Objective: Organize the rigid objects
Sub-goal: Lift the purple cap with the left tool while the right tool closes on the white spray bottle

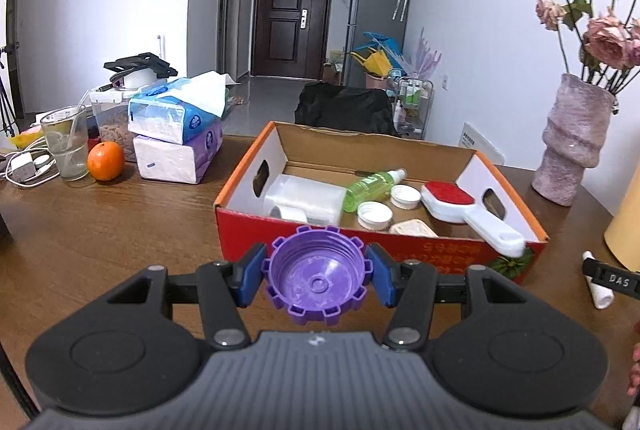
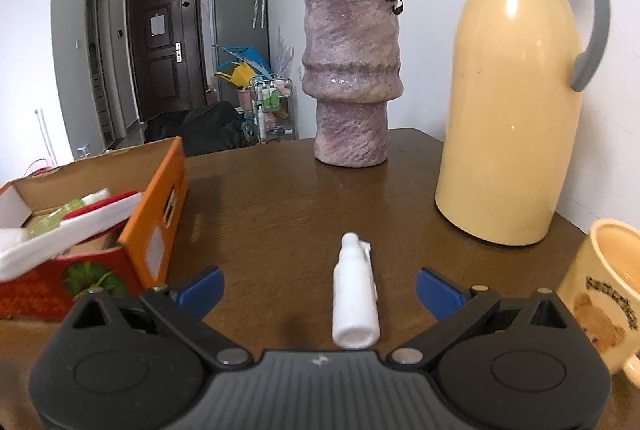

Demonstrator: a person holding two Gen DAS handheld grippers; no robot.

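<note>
My left gripper (image 1: 316, 276) is shut on a purple ridged cap (image 1: 316, 280), its hollow side facing the camera, just in front of the red and orange cardboard box (image 1: 360, 250). Inside the box lie a green bottle (image 1: 370, 188), white lids (image 1: 374, 215), a clear container (image 1: 304, 196) and a red and white brush (image 1: 468, 212). My right gripper (image 2: 318, 288) stands open over the wooden table, with a small white bottle (image 2: 355, 304) lying on its side between its blue pads, untouched. The box (image 2: 156, 230) is to its left.
A purple vase of dried roses (image 2: 352, 78), a cream thermos jug (image 2: 516, 102) and a cream mug (image 2: 604, 294) stand on the right. Tissue packs (image 1: 176, 134), an orange (image 1: 105, 161), a glass (image 1: 68, 142) and a charger with cables sit at the far left.
</note>
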